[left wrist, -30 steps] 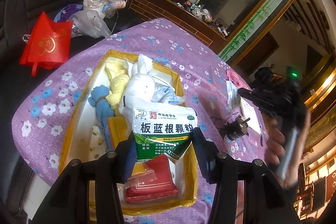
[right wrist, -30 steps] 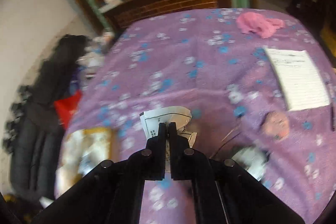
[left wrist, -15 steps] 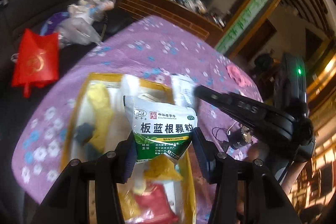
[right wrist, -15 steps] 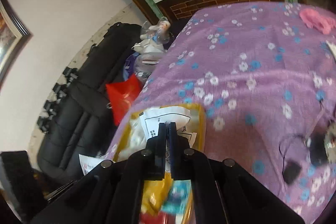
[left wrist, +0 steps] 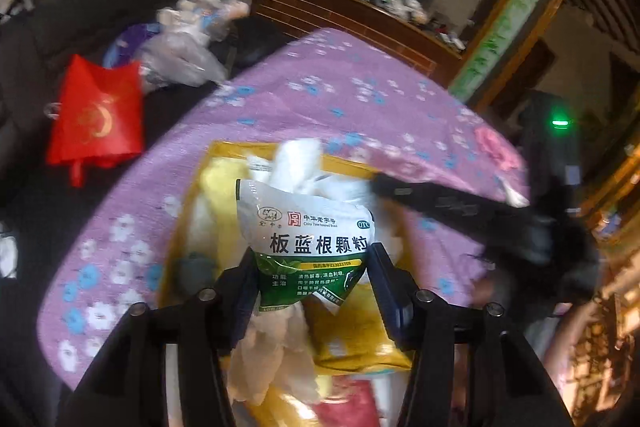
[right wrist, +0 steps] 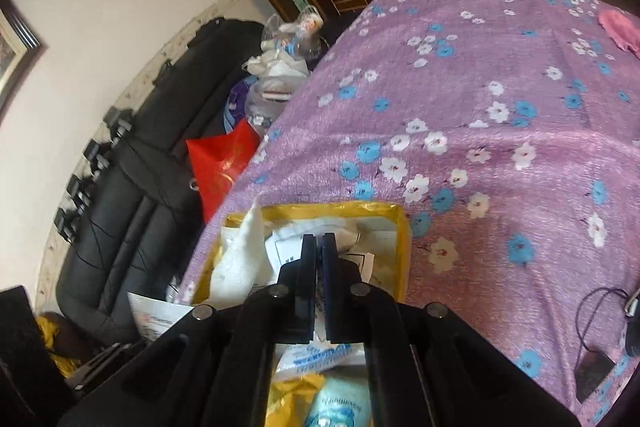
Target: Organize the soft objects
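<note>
My left gripper (left wrist: pixel 312 267) is shut on a green and white medicine pouch (left wrist: pixel 308 231) and holds it above a yellow box (left wrist: pixel 224 147) full of soft things: a white plush toy (left wrist: pixel 296 159), yellow cloth, a red packet. My right gripper (right wrist: pixel 319 243) is shut on a white paper packet (right wrist: pixel 284 251) and reaches over the far end of the same box (right wrist: pixel 402 223). It shows in the left wrist view (left wrist: pixel 440 199) as a black arm coming in from the right. A pink cloth (right wrist: pixel 620 27) lies far off on the table.
The box sits on a round table with a purple flowered cloth (right wrist: pixel 480 107). A black sofa (right wrist: pixel 120 187) stands beside it with a red bag (left wrist: pixel 96 115) and clear plastic bags (left wrist: pixel 188 39). Black cords and a small device (right wrist: pixel 600 307) lie at the right.
My right gripper has swung left from the table's middle, carrying the white packet over the box. My left gripper keeps the pouch and has lifted slightly over the box.
</note>
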`<state>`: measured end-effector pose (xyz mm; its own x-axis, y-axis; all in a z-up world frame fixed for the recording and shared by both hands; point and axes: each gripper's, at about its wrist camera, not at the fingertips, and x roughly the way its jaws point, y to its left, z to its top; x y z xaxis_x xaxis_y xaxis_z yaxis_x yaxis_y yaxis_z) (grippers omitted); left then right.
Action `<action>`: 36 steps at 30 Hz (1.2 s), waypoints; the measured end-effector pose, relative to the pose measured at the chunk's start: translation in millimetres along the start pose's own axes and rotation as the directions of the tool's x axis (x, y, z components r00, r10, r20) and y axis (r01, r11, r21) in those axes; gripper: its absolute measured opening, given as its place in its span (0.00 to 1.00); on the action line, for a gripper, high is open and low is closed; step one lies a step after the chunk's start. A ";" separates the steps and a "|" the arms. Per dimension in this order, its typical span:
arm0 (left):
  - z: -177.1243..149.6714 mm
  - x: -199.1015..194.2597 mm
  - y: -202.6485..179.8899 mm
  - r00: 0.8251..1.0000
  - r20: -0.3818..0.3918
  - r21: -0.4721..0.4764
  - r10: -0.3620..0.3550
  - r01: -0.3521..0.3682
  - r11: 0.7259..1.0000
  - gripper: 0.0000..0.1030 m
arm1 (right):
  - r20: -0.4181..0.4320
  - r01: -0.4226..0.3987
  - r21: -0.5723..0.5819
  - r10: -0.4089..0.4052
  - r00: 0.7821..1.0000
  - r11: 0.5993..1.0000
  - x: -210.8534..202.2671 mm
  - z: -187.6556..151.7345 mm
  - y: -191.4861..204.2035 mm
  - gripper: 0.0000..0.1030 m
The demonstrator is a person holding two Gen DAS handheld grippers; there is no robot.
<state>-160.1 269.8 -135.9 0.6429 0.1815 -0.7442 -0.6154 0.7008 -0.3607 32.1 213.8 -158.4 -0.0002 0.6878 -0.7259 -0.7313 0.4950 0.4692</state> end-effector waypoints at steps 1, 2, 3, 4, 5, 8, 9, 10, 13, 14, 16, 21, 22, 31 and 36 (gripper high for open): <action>-1.4 1.8 -5.7 0.999 -0.016 0.026 -0.030 0.031 0.999 0.64 | -0.005 -0.014 0.006 0.014 1.000 1.000 1.6 -2.0 -1.9 0.05; -3.1 2.6 -9.8 0.998 -0.028 0.047 -0.051 0.053 0.998 0.66 | -0.002 -0.027 0.014 0.027 1.000 1.000 -0.2 -3.1 -4.3 0.05; -6.8 1.7 -14.1 0.998 -0.031 0.062 -0.059 0.060 0.996 0.69 | 0.003 -0.044 0.028 0.044 0.999 0.999 -5.1 -5.2 -7.1 0.05; -9.7 0.0 -16.5 0.998 -0.024 0.073 -0.057 0.058 0.996 0.70 | 0.015 -0.071 0.038 0.071 0.997 0.997 -14.3 -7.9 -9.9 0.12; -11.8 -2.7 -18.7 0.998 -0.015 0.081 -0.057 0.058 0.995 0.70 | 0.024 -0.082 0.037 0.081 0.996 0.996 -21.2 -9.7 -10.6 0.29; -21.6 -17.9 -19.4 0.997 0.039 0.068 -0.073 0.071 0.995 0.79 | 0.108 -0.068 0.006 0.067 0.992 0.998 -62.2 -27.3 -11.6 0.64; -29.3 -27.2 -20.0 0.996 0.073 0.069 -0.051 0.046 0.997 0.86 | 0.121 -0.062 -0.011 0.062 0.991 0.998 -74.0 -36.4 -11.6 0.65; -36.2 -33.2 -20.7 0.995 0.096 0.072 -0.032 0.025 0.997 0.92 | 0.138 -0.065 -0.038 0.070 0.988 0.997 -89.3 -50.2 -13.1 0.65; -61.6 -46.3 -23.0 0.989 0.147 0.079 0.030 -0.042 0.996 0.95 | 0.164 -0.064 -0.048 0.071 0.984 0.997 -116.8 -84.4 -21.7 0.73; -69.4 -48.9 -23.6 0.985 0.159 0.074 0.063 -0.076 0.994 0.95 | 0.172 -0.072 -0.040 0.078 0.982 0.997 -124.7 -98.3 -26.4 0.75; -82.9 -55.0 -24.2 0.974 0.178 0.062 0.140 -0.153 0.986 0.95 | 0.171 -0.053 -0.029 0.058 0.984 0.998 -133.8 -120.5 -33.5 0.78; -100.2 -73.7 -31.2 0.940 0.224 0.089 0.257 -0.282 0.955 0.95 | 0.161 -0.017 -0.042 0.023 0.987 0.999 -144.1 -142.4 -33.4 0.78; -103.8 -78.7 -35.3 0.926 0.248 0.102 0.284 -0.317 0.943 0.95 | 0.159 -0.013 -0.048 0.021 0.987 0.999 -145.3 -143.5 -30.2 0.78; -122.7 -100.0 -37.3 0.912 0.249 0.117 0.327 -0.363 0.924 0.97 | 0.155 0.032 -0.109 -0.015 0.988 0.994 -157.3 -160.3 3.1 0.78; -129.5 -109.8 -35.6 0.909 0.259 0.111 0.326 -0.363 0.925 0.97 | 0.175 0.067 -0.116 -0.046 0.983 0.991 -166.9 -165.0 10.3 0.81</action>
<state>-267.8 135.6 -114.1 0.5019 0.5719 -0.6488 -0.7522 0.6589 -0.0011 -88.0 16.4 -115.4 0.1529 0.7468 -0.6473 -0.8038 0.4750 0.3582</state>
